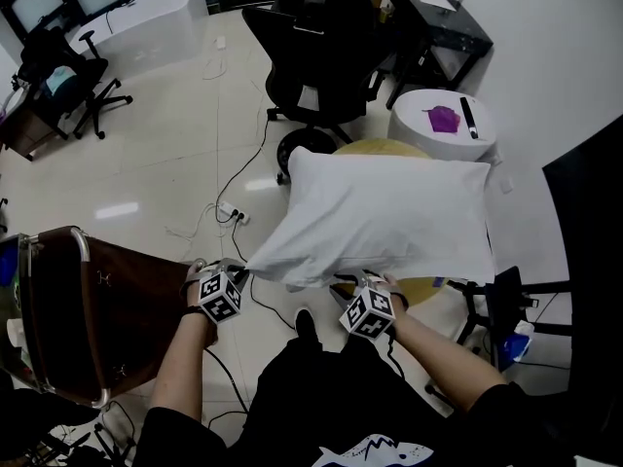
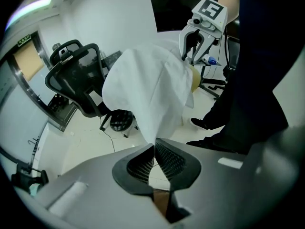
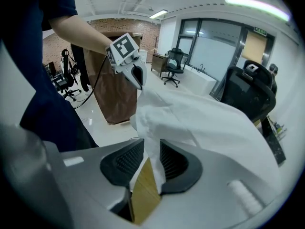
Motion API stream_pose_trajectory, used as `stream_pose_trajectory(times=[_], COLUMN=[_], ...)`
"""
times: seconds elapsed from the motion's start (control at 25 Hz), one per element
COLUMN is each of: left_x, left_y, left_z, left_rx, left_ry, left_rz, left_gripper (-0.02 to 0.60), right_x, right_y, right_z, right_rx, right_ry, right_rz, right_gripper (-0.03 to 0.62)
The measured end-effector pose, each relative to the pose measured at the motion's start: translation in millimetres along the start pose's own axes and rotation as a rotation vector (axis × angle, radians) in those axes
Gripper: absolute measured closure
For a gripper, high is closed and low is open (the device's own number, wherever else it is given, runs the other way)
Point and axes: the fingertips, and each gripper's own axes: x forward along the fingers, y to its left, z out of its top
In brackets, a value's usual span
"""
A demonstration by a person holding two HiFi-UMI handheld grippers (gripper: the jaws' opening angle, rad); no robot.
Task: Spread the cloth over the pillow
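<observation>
Left gripper (image 2: 155,148) pinches one corner of the cloth (image 1: 389,212), right gripper (image 3: 151,157) clamps another, cloth draped over possibly a round table (image 1: 378,148).

Two grippers are in view: the left gripper (image 1: 239,272) and the right gripper (image 1: 366,278). There is one white cloth (image 1: 384,217). There are two black chairs, a big chair (image 1: 316,47) and a small chair (image 1: 83,76). One round white table (image 1: 414,125) carries one purple thing (image 1: 443,118) and, at its right edge, one black bar (image 1: 469,118). One power strip (image 1: 232,212) lies on the floor.
</observation>
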Motion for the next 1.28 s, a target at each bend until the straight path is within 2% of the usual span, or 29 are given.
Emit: stream_pose_trajectory(times=[0.24, 0.44, 0.92, 1.08, 1.28], left_x=[-2, -9, 12, 12, 3], left_y=[-16, -19, -26, -24, -17], left_z=[-11, -11, -9, -7, -3], left_rx=[0.0, -0.002, -0.026, -0.053, -0.08], left_ry=[0.01, 0.002, 0.028, 0.055, 0.101], left_rz=[-0.069, -0.072, -0.101, -0.107, -0.096], left_gripper=[0.581, 0.581, 0.581, 0.541, 0.491], right_x=[3, 1, -35, -41, -30], right_y=[-3, -1, -7, -8, -1], right_z=[-7, -6, 34, 37, 27], right_rx=[0.022, 0.031, 0.009, -0.018, -0.14], right_ry=[0.022, 0.015, -0.099, -0.112, -0.107], right_rz=[-0.003, -0.001, -0.028, -0.014, 0.039], right_gripper=[0.476, 0.476, 0.476, 0.476, 0.476])
